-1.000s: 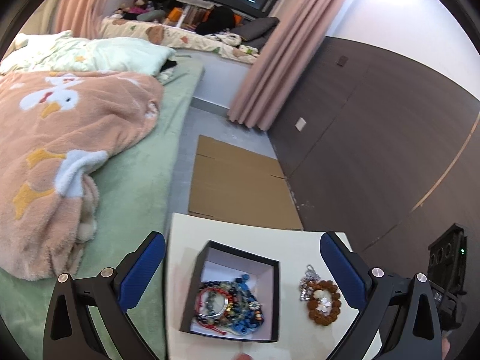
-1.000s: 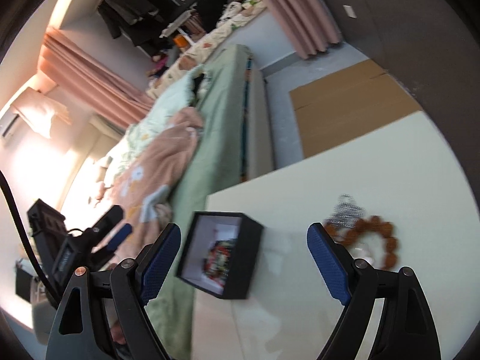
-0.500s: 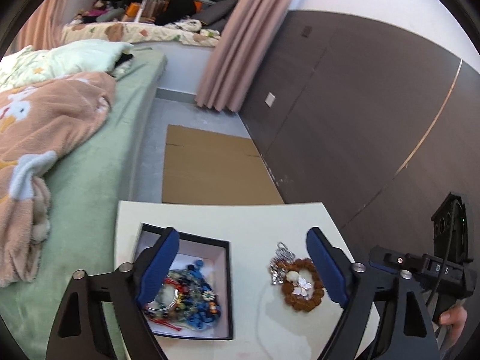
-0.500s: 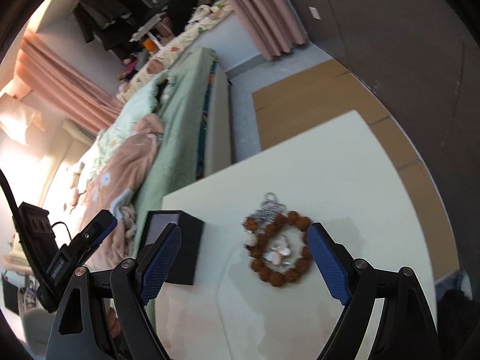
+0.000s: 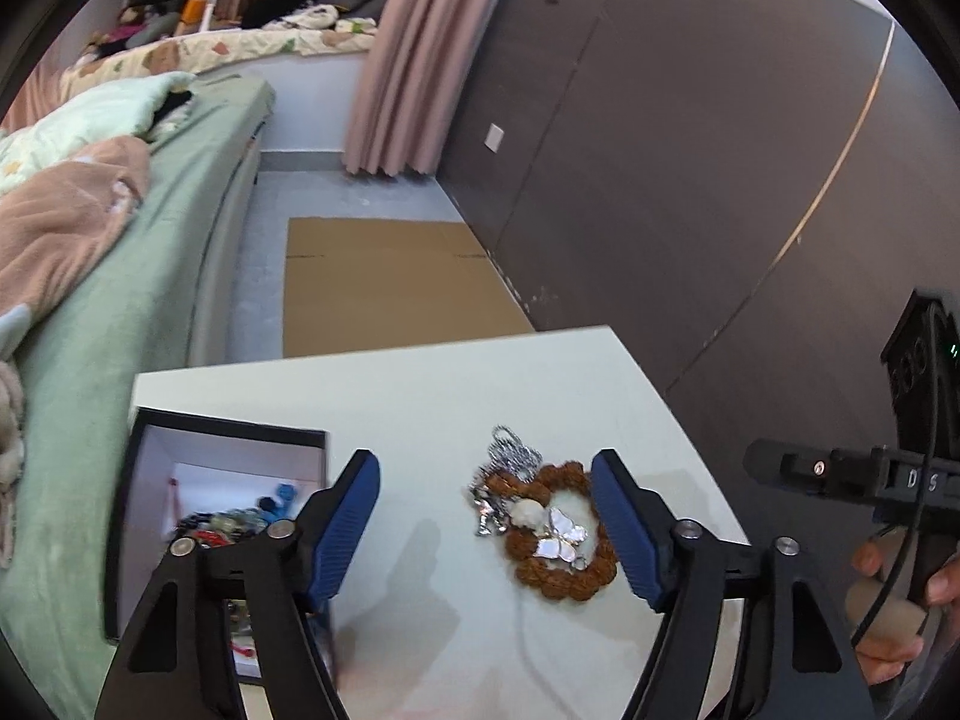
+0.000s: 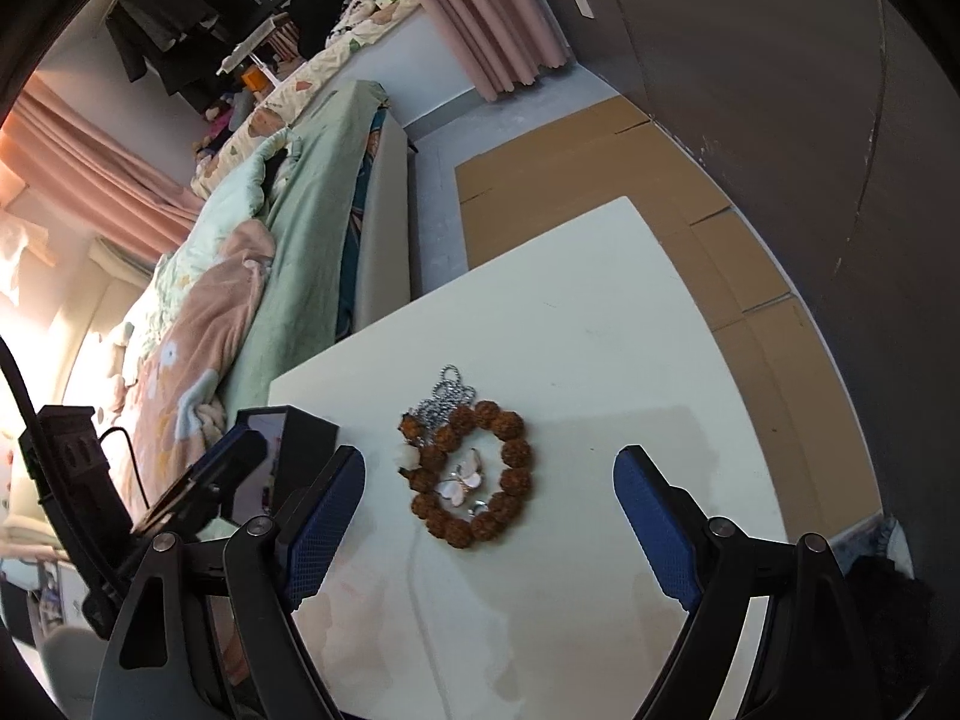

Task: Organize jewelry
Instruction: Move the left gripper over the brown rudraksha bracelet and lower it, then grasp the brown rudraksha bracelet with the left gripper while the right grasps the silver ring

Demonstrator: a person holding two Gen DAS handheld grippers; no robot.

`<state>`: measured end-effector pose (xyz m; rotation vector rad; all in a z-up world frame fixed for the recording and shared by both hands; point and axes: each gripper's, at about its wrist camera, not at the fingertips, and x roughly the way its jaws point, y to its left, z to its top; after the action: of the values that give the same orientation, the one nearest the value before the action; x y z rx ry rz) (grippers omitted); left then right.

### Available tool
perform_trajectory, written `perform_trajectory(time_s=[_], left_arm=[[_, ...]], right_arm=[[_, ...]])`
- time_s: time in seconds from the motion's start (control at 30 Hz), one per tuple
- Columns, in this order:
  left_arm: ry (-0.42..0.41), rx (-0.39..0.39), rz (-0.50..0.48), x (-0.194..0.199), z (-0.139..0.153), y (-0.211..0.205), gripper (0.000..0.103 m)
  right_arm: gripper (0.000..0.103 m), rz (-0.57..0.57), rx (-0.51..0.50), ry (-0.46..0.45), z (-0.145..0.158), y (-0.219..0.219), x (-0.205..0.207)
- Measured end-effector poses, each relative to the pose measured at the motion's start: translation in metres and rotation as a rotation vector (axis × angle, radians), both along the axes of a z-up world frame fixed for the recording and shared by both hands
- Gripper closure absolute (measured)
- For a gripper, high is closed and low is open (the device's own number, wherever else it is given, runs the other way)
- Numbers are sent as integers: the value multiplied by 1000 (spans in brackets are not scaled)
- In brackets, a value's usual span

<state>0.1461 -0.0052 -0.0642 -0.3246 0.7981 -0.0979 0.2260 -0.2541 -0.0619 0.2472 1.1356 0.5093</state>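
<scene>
The brown bead bracelet (image 5: pixel 561 534) lies on the white table (image 5: pixel 420 396), toward its right edge, with a silver chain (image 5: pixel 510 459) bunched against its far side and a butterfly charm (image 5: pixel 561 537) inside its ring. The black jewelry box (image 5: pixel 228 438), already filled with coloured beads (image 5: pixel 240 522), stands at the left edge, well apart from the bracelet.

The fingers (image 5: pixel 351 531) of the left gripper (image 5: pixel 486 531) have just been closing, yet they stand spread on both sides of the bracelet and do not touch it. The right gripper (image 6: pixel 489 525) is also held wide open and empty above the same pile.

Several things could go wrong. If only the beads are pinched, the loose chain and the charm may be left behind, or may slip off on the way to the box. The pile could be pushed toward the right edge by a finger that lands on it. As both grippers aim at one spot, a collision is possible.

On the right gripper's body, as seen by the left wrist camera, only the letters "D S" (image 5: pixel 921 480) can be read.
</scene>
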Motion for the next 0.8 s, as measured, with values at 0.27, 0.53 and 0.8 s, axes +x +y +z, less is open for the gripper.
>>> perform_trajectory(time_s=[0.27,0.53,0.8], left_arm=[[60,35,-50,16,-27,-26,48],[117,44,-78,31,-53,-42,57],[134,47,-81,32,-61,-42,82]], right_arm=[[16,-10,-2,38,-7,-7,3],[16,-25,0,72,-15,-7,5],[16,-7,-13,88,-21,2,7]])
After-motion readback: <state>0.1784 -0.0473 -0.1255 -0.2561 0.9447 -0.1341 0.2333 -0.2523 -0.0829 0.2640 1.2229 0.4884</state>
